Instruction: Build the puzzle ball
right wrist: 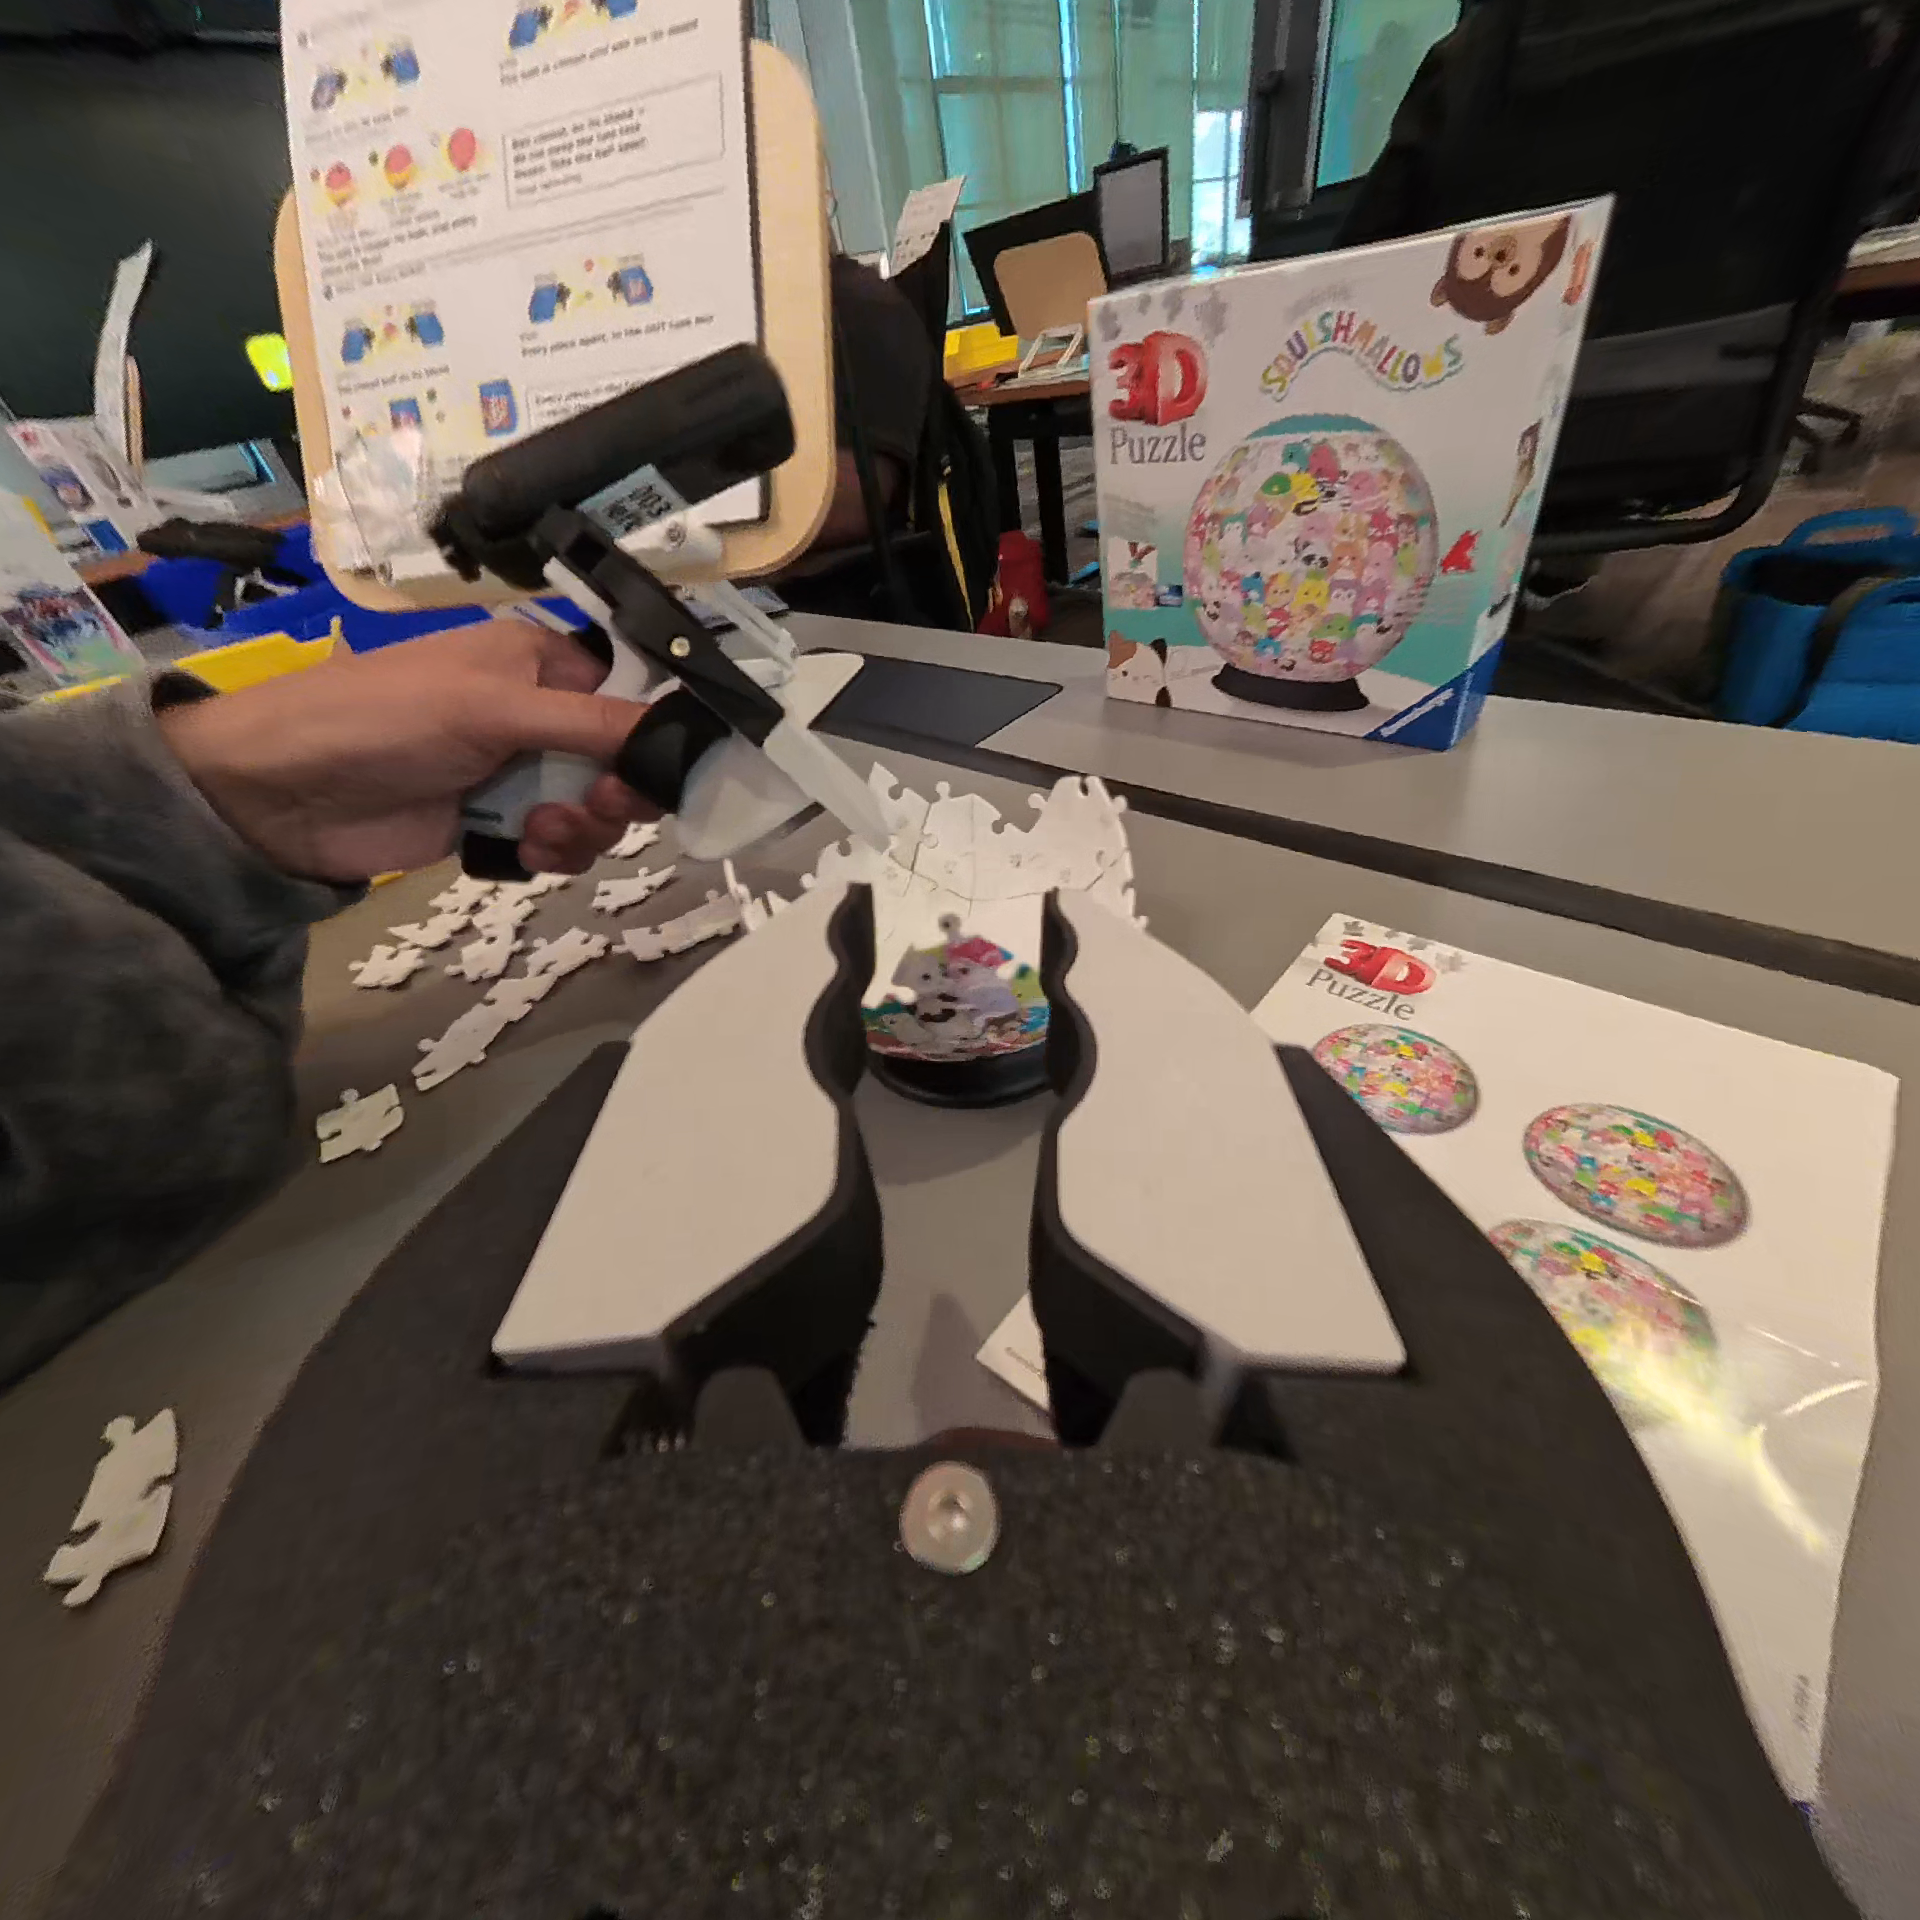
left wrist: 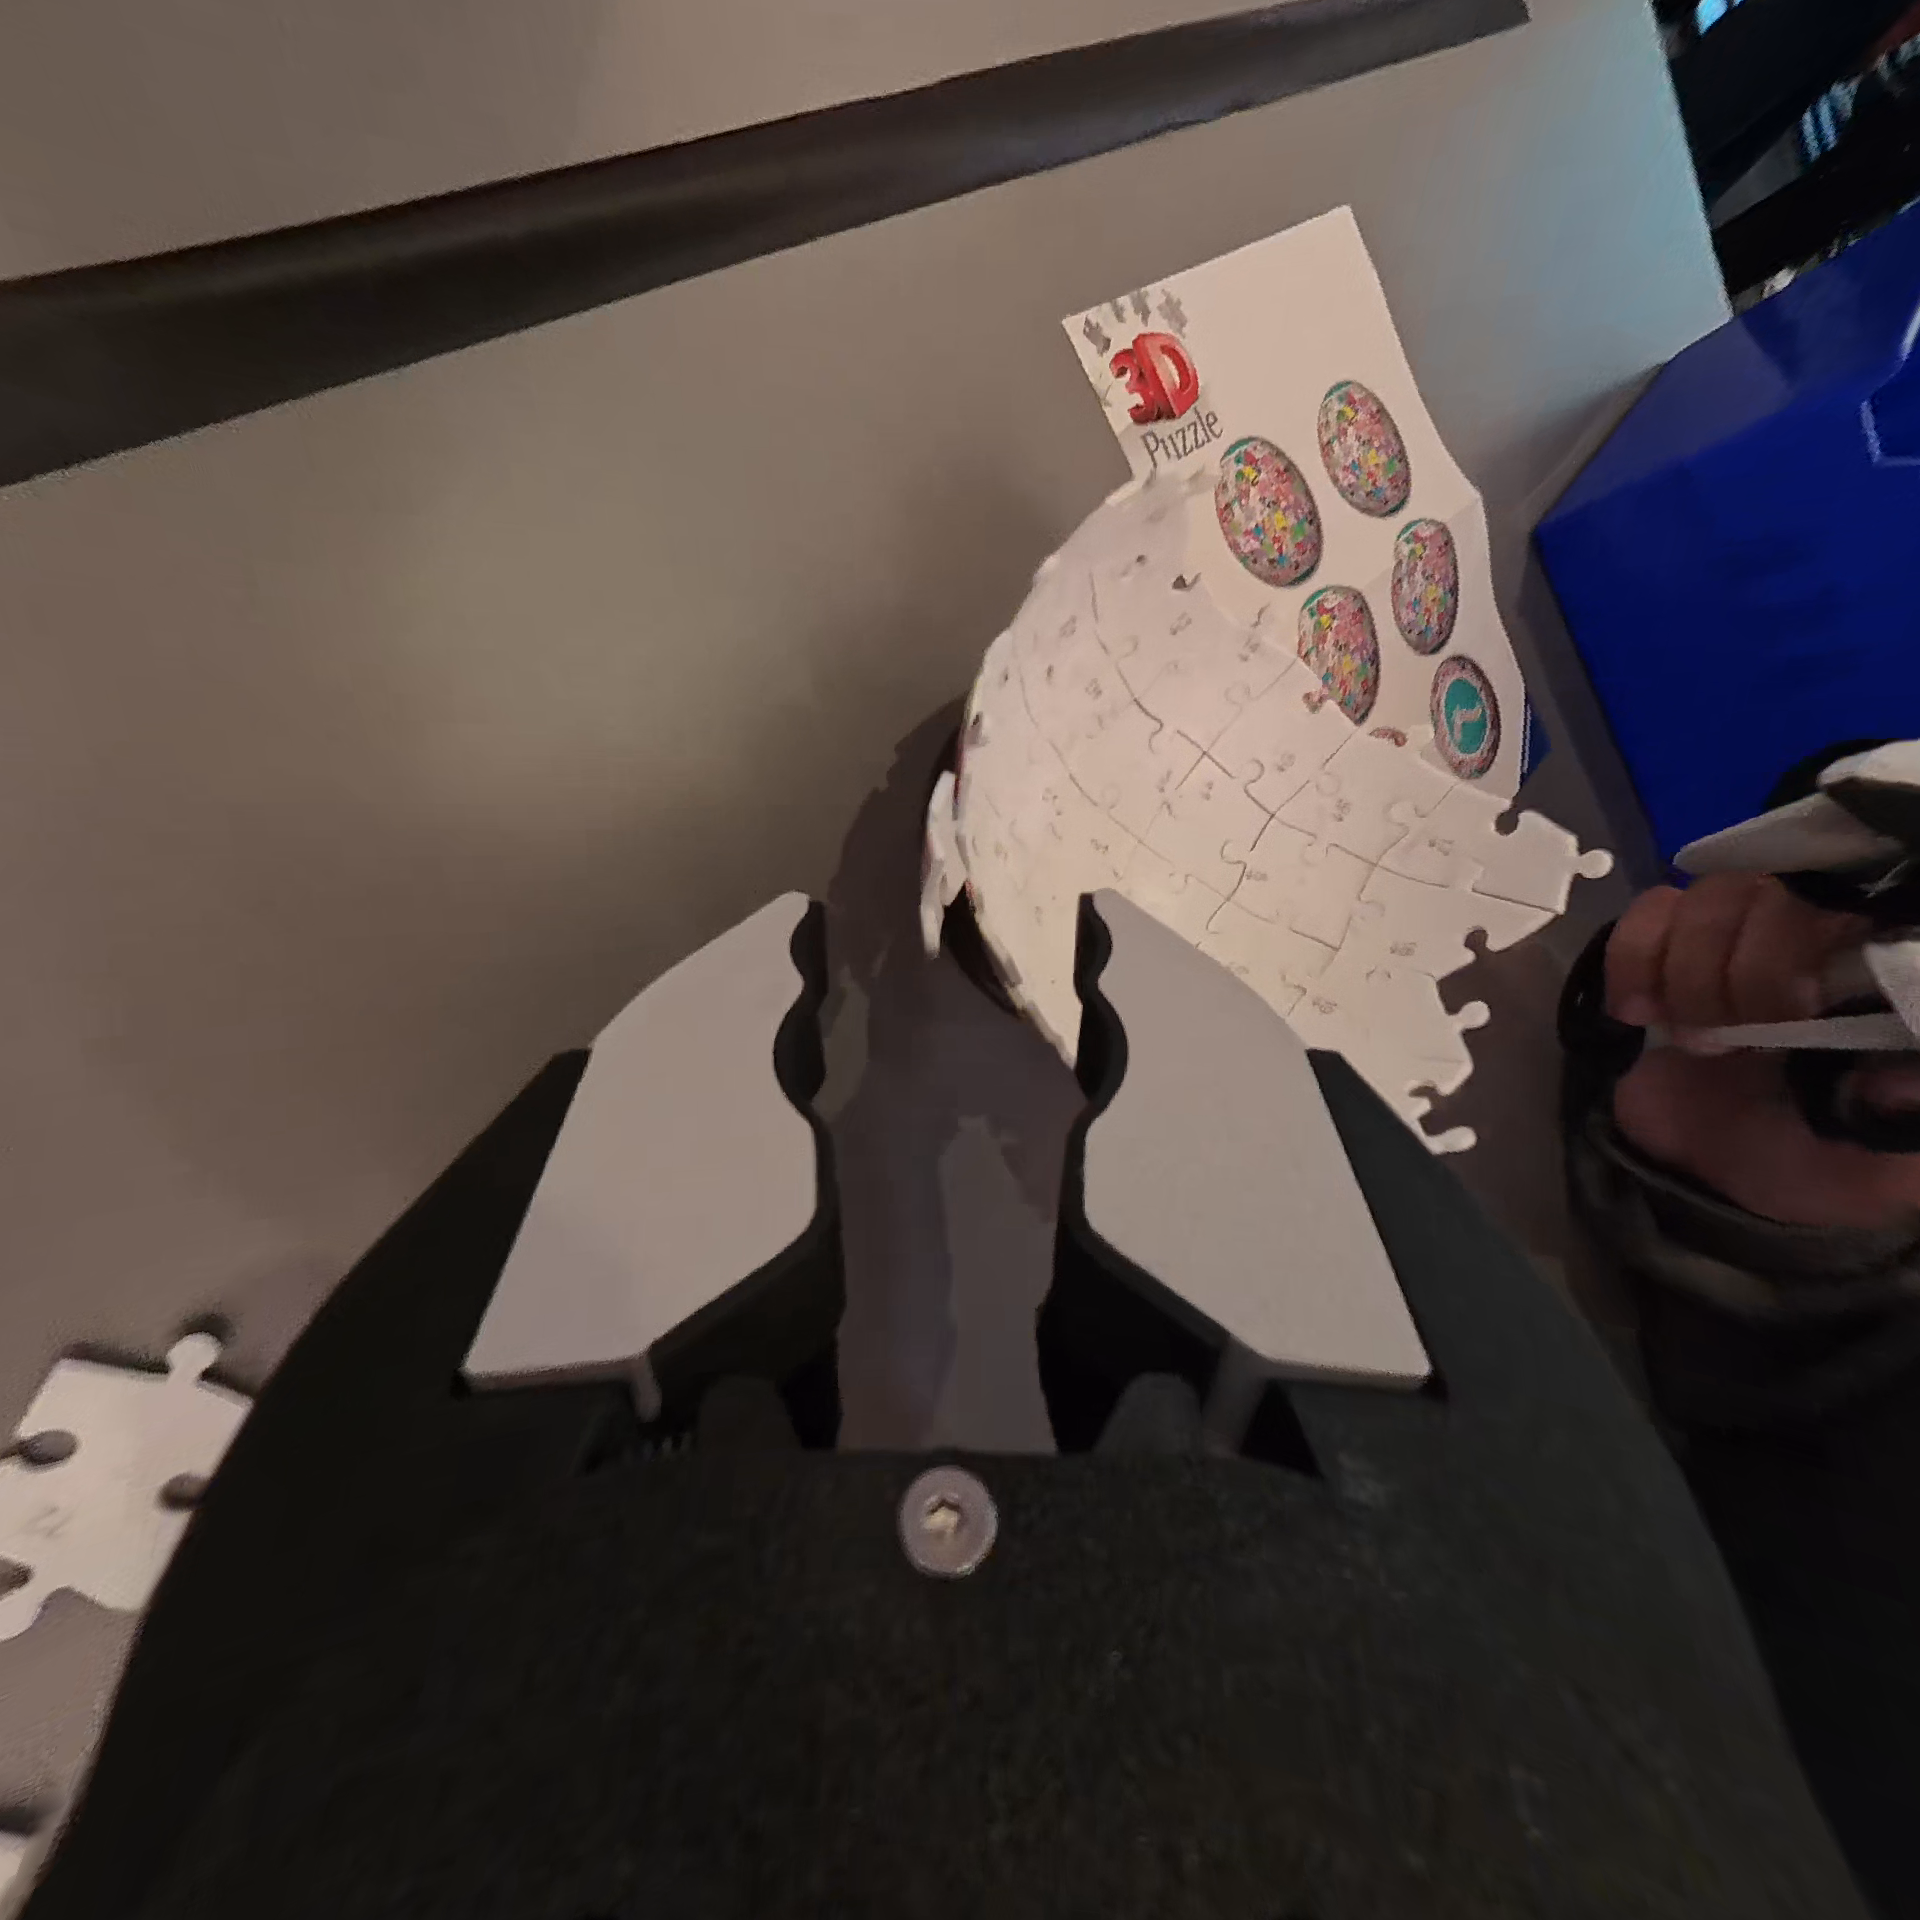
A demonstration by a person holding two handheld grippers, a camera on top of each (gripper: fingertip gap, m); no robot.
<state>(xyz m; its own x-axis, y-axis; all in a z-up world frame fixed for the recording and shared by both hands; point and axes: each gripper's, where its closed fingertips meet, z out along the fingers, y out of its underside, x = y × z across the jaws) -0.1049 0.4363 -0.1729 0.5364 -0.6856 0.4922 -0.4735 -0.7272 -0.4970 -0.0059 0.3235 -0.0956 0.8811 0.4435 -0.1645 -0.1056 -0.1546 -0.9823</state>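
- While the half-built puzzle ball [right wrist: 977, 894] sits on its black stand [right wrist: 961, 1081] on the grey table [right wrist: 1455, 810], it lies straight ahead of the right gripper [right wrist: 951, 914], very near.
- That gripper's fingers are spread and hold nothing.
- The left gripper [left wrist: 945, 914] is spread and empty too; it tilts down, tips at the ball's rim.
- Loose pieces [right wrist: 499, 956] lie to the left.

Our left gripper [left wrist: 945, 925] tilts downward with its jaws parted and nothing between them. Our right gripper [right wrist: 951, 914] points level, jaws likewise apart, while our left hand [right wrist: 416, 738] grips its handle.
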